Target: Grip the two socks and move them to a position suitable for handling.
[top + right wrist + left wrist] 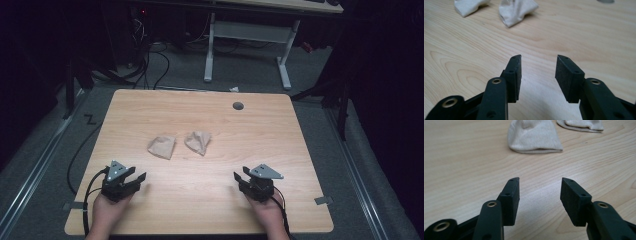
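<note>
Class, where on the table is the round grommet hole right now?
In the high view the grommet hole sits near the table's far edge, right of centre, beyond the right beige sock.

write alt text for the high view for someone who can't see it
Two small crumpled beige cloth pieces, the left one and the right one, lie side by side mid-way up a light wooden table. Nearer the camera, a person's hands hold a black left gripper and right gripper, both open and empty.
</note>
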`<state>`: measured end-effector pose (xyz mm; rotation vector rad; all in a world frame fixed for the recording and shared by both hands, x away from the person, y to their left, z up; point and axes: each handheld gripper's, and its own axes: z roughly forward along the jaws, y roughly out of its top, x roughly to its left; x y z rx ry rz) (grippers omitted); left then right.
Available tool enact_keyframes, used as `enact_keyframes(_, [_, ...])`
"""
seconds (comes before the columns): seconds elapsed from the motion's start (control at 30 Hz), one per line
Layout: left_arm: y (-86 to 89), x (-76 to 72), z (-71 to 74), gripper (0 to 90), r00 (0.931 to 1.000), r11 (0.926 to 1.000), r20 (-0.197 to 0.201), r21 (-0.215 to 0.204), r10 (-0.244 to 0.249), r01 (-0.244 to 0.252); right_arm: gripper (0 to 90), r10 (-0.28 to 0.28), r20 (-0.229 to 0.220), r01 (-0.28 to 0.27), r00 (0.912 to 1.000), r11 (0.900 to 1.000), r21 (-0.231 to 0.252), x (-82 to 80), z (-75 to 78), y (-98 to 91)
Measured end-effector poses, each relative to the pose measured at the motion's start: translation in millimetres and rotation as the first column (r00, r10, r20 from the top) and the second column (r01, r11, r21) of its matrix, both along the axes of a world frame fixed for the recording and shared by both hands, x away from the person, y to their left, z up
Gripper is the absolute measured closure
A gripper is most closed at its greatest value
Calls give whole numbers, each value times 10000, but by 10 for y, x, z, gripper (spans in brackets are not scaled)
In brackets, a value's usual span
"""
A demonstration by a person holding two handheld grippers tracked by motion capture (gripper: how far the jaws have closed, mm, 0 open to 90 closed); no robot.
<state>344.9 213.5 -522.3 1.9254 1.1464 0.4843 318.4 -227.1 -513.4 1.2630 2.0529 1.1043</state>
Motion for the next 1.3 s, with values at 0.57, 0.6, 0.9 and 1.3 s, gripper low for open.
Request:
enact_keyframes(0.57, [14, 55, -73, 476, 9988, 9999, -474, 100, 96, -91, 528, 162, 330, -157, 9993, 9998, -156, -25, -12, 69])
enact_keyframes(0.6, [22, 67, -63, 475, 9989, 9999, -455, 59, 97, -94, 530, 188, 352, -182, 9992, 9997, -187, -24, -13, 85])
enact_keyframes(0.9, [-128, 403, 84, 428, 9995, 9992, -273, 391, 131, -120, 558, 544, 192, -537, 9983, 9979, -364, -16, -43, 128])
enact_keyframes(1.3, [-319, 1070, 171, 467, 9970, 9950, -663, 943, 404, -341, 576, 655, 108, -653, 9978, 9976, -230, -15, -54, 152])
